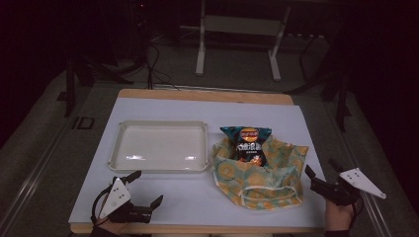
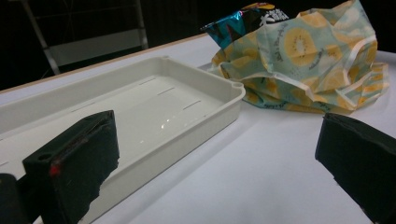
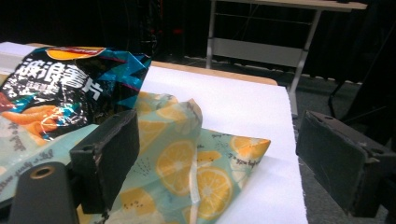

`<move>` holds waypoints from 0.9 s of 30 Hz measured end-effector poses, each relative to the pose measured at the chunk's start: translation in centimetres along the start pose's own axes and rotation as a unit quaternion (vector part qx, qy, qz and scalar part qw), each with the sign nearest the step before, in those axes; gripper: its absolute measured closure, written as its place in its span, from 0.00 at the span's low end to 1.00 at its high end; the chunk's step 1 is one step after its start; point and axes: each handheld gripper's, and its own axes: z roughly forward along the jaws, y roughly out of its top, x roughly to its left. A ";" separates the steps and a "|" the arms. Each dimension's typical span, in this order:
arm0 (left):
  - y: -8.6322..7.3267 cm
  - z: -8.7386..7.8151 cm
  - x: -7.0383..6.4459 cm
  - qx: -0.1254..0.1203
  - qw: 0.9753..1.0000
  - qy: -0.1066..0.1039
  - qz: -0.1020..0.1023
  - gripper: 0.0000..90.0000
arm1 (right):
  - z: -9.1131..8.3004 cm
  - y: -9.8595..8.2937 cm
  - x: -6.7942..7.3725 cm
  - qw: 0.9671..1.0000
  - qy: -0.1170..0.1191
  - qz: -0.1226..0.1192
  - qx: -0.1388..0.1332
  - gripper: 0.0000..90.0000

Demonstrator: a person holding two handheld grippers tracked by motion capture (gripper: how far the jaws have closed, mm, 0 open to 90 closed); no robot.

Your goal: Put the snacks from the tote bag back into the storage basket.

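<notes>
Holding both tools back at the near edge of the table (image 1: 296, 113), we judge ourselves at the very start of the work: nothing is gripped yet. The left gripper (image 1: 143, 190) rests in front of the cream tray (image 1: 114, 148), its jaws spread wide and empty, and in the left gripper view the tray's near corner (image 2: 236, 88) lies just ahead of them. The right gripper (image 1: 323, 174) hovers just beside the right edge of the lemon-print cloth bag (image 1: 276, 182), its jaws also wide apart with nothing between them.

The chip packet (image 1: 249, 143) stands half inside the bag, its top poking out of the opening at the far side, just to the right of the tray. In the right gripper view we see the packet (image 3: 60, 88) lying on the bag's printed cloth (image 3: 187, 163), close ahead and to the left of the jaws.

We take the job to be lifting the packet out of the bag and setting it in the tray. The next move calls for the right gripper to swing left and forward to the packet's exposed top and close on its crimped edge. The left may need to pin the bag's rim, since soft cloth could lift with the packet.
</notes>
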 end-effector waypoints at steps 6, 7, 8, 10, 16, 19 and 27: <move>0.2 -0.2 -0.2 -0.017 1.000 -0.010 0.001 0.00 | 0.2 -0.2 -0.6 0.999 0.016 0.000 0.041 0.15; 0.2 -0.2 -0.2 -0.018 1.000 -0.012 0.000 0.00 | 0.1 -0.2 -0.9 0.999 0.016 -0.003 0.045 0.15; 0.2 -0.2 -0.2 -0.018 1.000 -0.012 0.000 0.00 | 0.1 -0.2 -0.9 0.999 0.016 -0.003 0.045 0.15; 0.2 -0.2 -0.2 -0.021 1.000 -0.010 -0.002 0.00 | -0.2 -0.1 -1.4 0.999 0.016 0.010 0.051 0.15; 0.3 -0.2 -0.3 -0.022 1.000 -0.009 -0.001 0.00 | -0.1 0.8 -1.4 0.993 0.068 -0.007 0.091 0.14; 0.3 -0.1 -0.4 -0.022 1.000 -0.011 0.001 0.00 | 0.2 1.1 -1.2 0.991 0.089 -0.011 0.099 0.12; 0.3 0.0 -0.5 -0.013 1.000 -0.014 0.002 0.00 | -0.1 2.9 -0.9 0.986 0.150 -0.030 0.069 0.12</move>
